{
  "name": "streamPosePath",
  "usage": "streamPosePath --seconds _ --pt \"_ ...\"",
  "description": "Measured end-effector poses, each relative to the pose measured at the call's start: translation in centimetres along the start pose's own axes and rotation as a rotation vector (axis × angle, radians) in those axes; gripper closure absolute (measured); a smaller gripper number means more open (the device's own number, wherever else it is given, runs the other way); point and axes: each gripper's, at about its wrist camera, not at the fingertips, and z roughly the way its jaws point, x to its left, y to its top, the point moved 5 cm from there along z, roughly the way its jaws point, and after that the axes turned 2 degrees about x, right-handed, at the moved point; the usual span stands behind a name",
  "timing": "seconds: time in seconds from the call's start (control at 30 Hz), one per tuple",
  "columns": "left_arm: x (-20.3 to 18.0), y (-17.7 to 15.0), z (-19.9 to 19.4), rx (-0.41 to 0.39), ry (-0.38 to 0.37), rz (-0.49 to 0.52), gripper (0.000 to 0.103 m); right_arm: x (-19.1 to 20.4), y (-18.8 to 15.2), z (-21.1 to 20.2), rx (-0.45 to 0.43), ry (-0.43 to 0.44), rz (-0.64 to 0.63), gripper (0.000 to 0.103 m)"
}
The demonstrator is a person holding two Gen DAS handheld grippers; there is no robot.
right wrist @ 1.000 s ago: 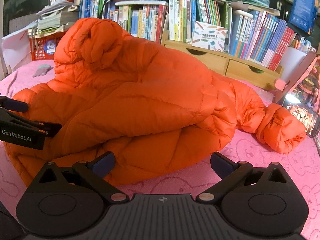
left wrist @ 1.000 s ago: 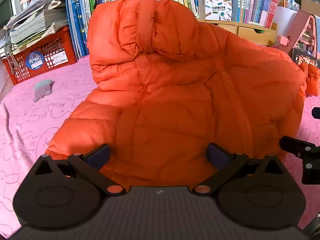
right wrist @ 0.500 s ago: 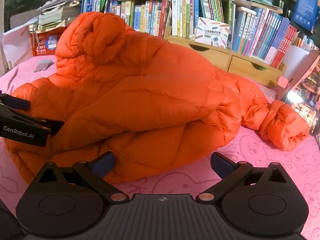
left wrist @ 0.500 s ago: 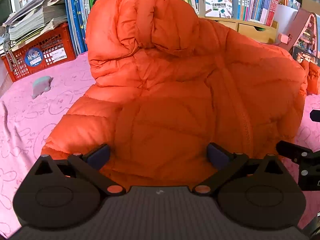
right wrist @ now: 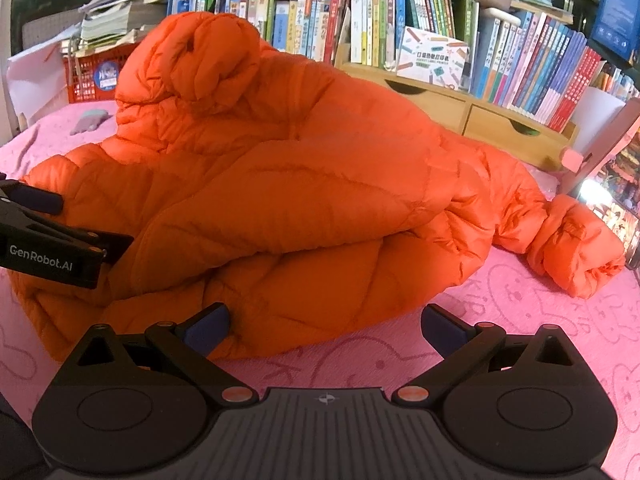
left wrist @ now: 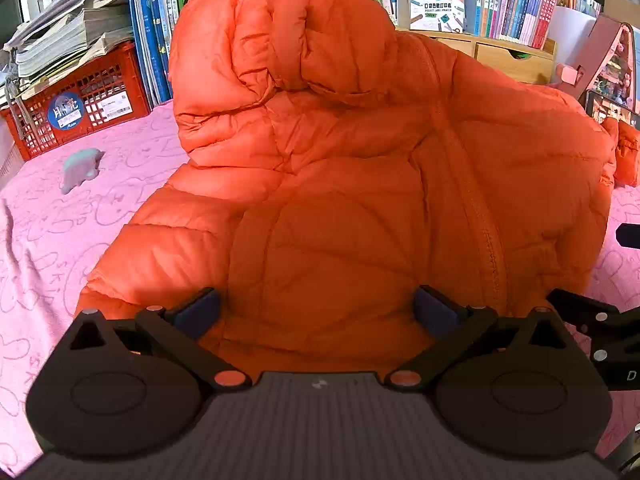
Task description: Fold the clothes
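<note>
An orange puffer jacket [left wrist: 360, 184] lies folded over on a pink sheet [left wrist: 48, 240], its hood [left wrist: 280, 40] bunched up at the back. My left gripper [left wrist: 316, 312] is open at the jacket's near hem, fingers spread over the fabric, nothing pinched. In the right wrist view the jacket [right wrist: 280, 200] shows a doubled layer, with one sleeve [right wrist: 572, 248] rolled out to the right. My right gripper [right wrist: 326, 326] is open just before the jacket's lower edge. The left gripper's body [right wrist: 48, 240] shows at the left.
A red crate [left wrist: 80, 104] with stacked papers stands at the back left. Bookshelves [right wrist: 400, 32] and a wooden drawer unit [right wrist: 480, 116] line the back. A small grey object [left wrist: 80, 168] lies on the sheet. A phone screen [right wrist: 616, 200] glows at right.
Both grippers have drawn in slightly toward the jacket, which now fills more of each view. Neither set of fingers has changed its spread.
</note>
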Motion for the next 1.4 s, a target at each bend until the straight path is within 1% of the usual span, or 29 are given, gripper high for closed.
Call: streamPosePath --seconds 0.1,0.3,0.97,1.13,1.4 --pt "0.0 0.0 0.1 0.002 0.0 0.0 0.0 0.1 -0.1 0.2 0.002 -0.014 -0.018 0.0" --pt "0.0 -0.1 0.1 0.003 0.0 0.002 0.0 0.3 -0.2 0.2 -0.006 0.0 -0.01 0.0" --pt "0.0 -0.1 0.4 0.006 0.0 0.004 0.0 0.0 -0.3 0.5 0.016 0.001 -0.007 0.0" --pt "0.2 0.1 0.4 0.005 -0.002 0.011 0.0 -0.5 0.0 0.8 0.0 -0.007 -0.022 0.0" --pt "0.2 0.1 0.4 0.005 -0.005 0.009 0.0 -1.3 0.6 1.2 0.006 -0.004 -0.027 0.0"
